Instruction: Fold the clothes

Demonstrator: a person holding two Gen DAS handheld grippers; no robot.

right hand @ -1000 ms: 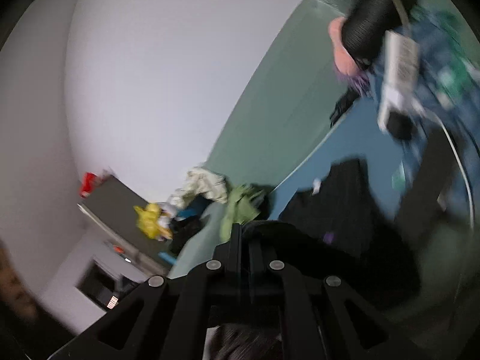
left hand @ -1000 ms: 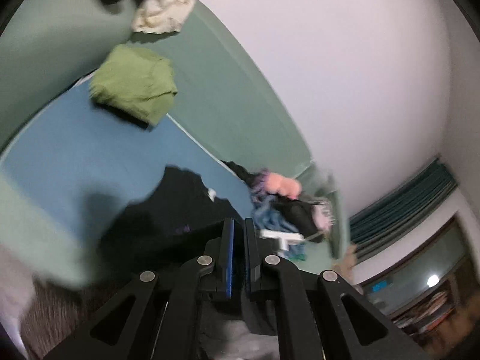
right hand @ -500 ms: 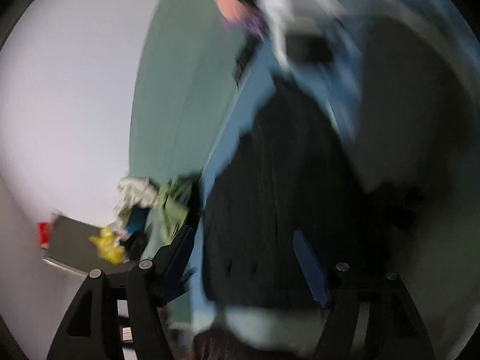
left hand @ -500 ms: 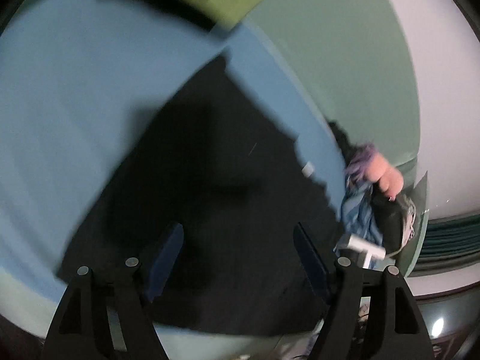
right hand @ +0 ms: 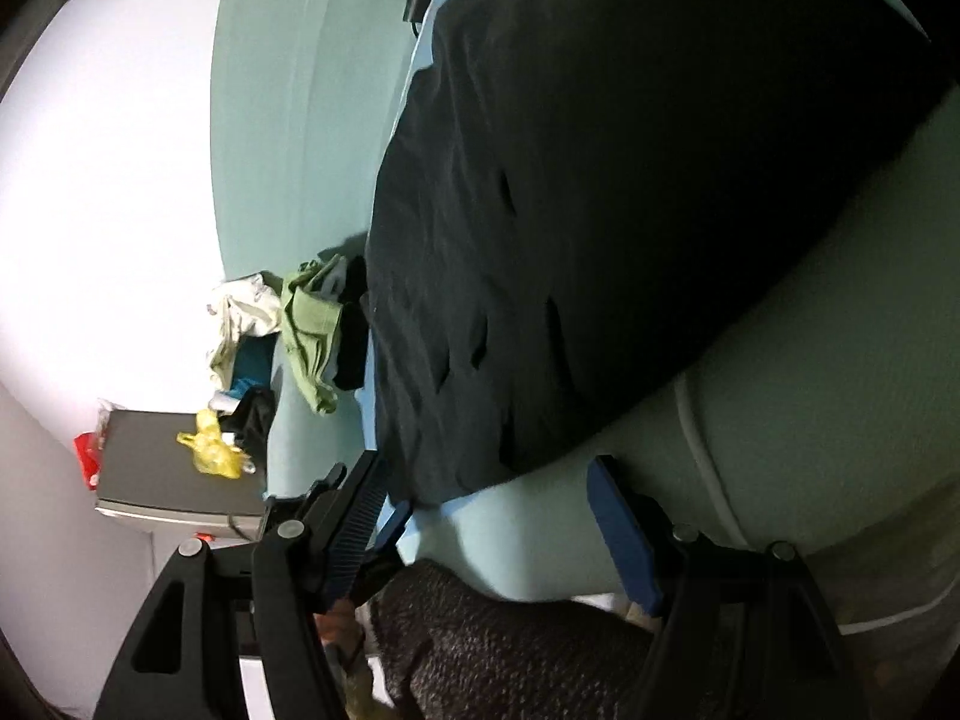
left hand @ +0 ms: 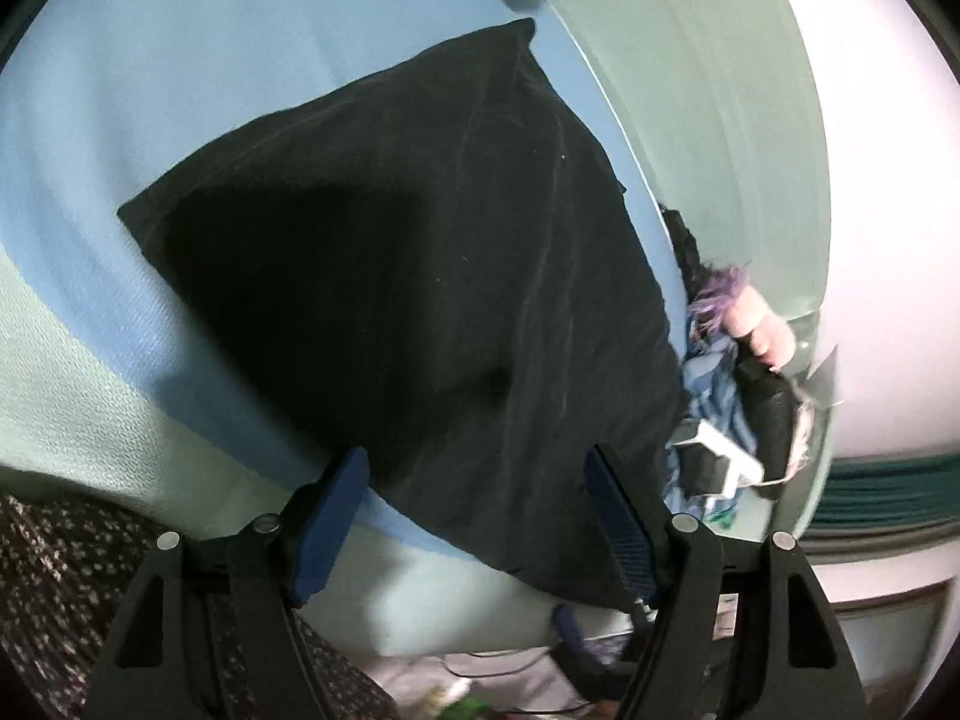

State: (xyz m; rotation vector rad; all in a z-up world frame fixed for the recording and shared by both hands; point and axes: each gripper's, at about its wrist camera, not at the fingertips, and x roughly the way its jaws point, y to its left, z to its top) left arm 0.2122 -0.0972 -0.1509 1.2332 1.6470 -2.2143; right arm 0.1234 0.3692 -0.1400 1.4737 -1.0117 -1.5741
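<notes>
A black garment (left hand: 420, 276) lies spread flat on the light blue sheet (left hand: 120, 90) of a bed. My left gripper (left hand: 480, 516) hovers open over the garment's near edge, its blue pads (left hand: 327, 516) wide apart and holding nothing. In the right wrist view the same black garment (right hand: 570, 210) fills the upper part. My right gripper (right hand: 489, 534) is open just off the garment's near corner, with nothing between its pads (right hand: 624, 540).
A green folded garment (right hand: 309, 330) and a pale crumpled cloth (right hand: 240, 318) lie at the far end of the bed. A heap of blue, purple and pink clothes (left hand: 732, 372) sits beside the black garment. A dark side table (right hand: 162, 468) holds a yellow bag (right hand: 213, 450).
Both grippers were shut on the black garment and held it up; they have since opened and let go. The garment now lies flat on the sheet, with both grippers low at its near edge.
</notes>
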